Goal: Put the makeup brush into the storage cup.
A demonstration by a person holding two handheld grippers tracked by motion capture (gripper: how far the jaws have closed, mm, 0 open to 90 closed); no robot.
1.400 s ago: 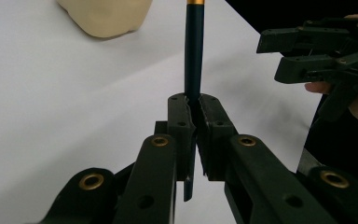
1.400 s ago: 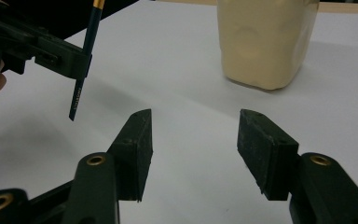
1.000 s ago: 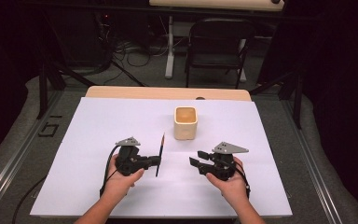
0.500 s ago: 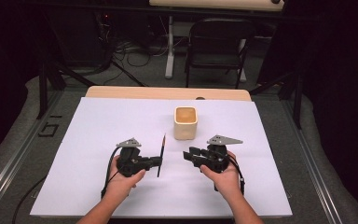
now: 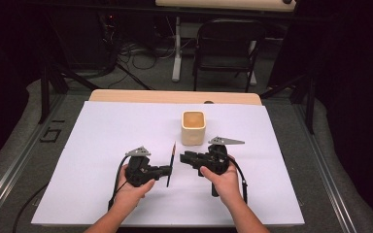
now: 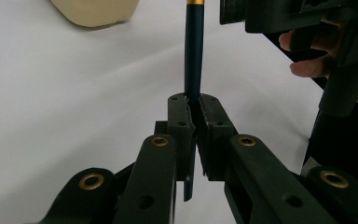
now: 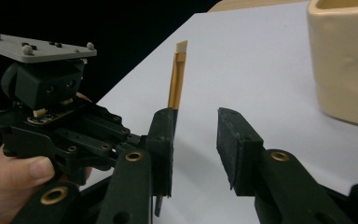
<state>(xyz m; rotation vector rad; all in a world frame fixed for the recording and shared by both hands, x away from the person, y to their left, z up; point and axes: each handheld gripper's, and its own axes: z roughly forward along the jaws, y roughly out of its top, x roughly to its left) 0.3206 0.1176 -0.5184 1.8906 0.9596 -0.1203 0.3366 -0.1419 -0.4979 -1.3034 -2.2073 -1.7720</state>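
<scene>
Hidden and cropped parts around the pencil

In the left gripper view the pencil (image 6: 193, 56) runs off the top edge just past its gold band, and its lower shaft is hidden between the left gripper's (image 6: 193, 116) pads. The cup (image 6: 95, 11) above and to the left of the pencil is cut to a sliver of its base. In the right gripper view the right gripper's (image 7: 193, 140) near finger covers the pencil's dark shaft, and the cup is cropped at top and right.

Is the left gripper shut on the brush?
Yes, shut: the left gripper has both pads pressed against the brush handle, which stands upright between them.
</scene>
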